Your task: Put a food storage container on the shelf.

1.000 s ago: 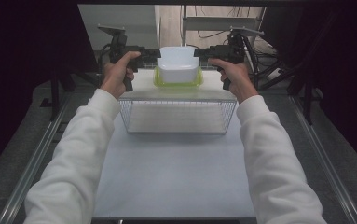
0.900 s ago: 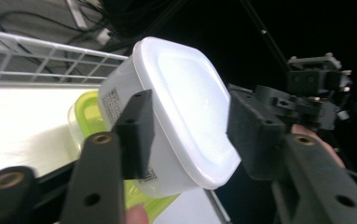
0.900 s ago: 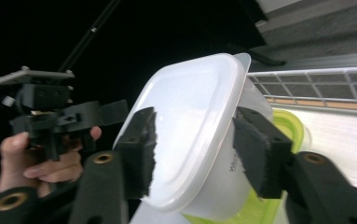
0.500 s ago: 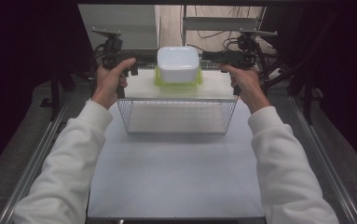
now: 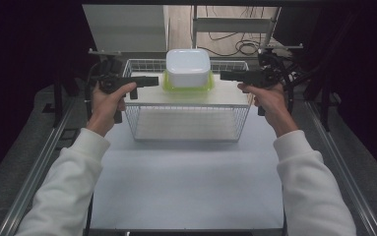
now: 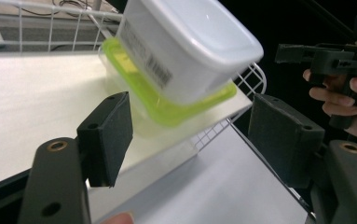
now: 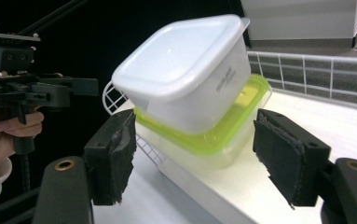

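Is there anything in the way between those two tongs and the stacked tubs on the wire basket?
Nothing visible. The left tongs and right tongs point at the white tub and the green-lidded tub under it from either side, jaws open, with only open air between. Both tubs sit on a board across the basket.

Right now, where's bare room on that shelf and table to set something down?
The white board atop the wire basket is bare on either side of the stacked containers: a white tub on a green-lidded box. The left gripper and right gripper, both open, hover over those strips. The white table in front of the basket is bare between the sleeves.
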A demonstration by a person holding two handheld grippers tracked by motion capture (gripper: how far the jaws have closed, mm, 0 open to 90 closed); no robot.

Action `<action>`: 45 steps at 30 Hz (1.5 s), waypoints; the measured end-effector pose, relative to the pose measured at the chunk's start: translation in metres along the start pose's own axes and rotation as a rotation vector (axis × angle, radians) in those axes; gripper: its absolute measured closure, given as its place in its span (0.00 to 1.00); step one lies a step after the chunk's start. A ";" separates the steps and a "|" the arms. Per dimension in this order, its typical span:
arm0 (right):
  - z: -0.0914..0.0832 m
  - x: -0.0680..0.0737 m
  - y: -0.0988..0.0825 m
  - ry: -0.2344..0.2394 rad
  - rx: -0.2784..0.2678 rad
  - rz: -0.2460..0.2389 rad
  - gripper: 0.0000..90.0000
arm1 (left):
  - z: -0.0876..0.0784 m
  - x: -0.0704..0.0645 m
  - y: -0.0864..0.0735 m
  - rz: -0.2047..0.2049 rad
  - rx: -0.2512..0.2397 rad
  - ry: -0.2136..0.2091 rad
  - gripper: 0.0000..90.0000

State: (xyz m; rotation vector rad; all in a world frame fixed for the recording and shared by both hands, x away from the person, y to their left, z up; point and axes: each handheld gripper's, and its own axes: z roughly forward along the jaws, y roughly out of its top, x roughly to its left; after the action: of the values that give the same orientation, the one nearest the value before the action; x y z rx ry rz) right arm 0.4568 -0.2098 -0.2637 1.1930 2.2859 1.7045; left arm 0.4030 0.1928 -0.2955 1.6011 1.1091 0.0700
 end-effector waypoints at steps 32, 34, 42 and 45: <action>-0.040 0.008 -0.189 -0.031 0.044 -0.074 0.24 | -0.029 0.012 -0.191 0.077 0.095 0.096 0.23; -0.039 0.006 -0.206 -0.042 0.075 -0.076 0.23 | -0.028 0.013 -0.203 0.080 0.116 0.116 0.22; -0.034 -0.006 -0.248 -0.100 0.159 -0.067 0.21 | -0.023 0.016 -0.225 0.132 0.165 0.174 0.20; -0.032 -0.006 -0.251 -0.105 0.160 -0.068 0.20 | -0.023 0.017 -0.226 0.133 0.161 0.179 0.20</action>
State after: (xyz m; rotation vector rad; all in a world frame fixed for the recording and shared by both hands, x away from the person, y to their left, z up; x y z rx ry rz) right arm 0.3100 -0.2628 -0.4630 1.1856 2.4070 1.4247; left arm 0.2624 0.2047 -0.4739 1.8398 1.1679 0.2207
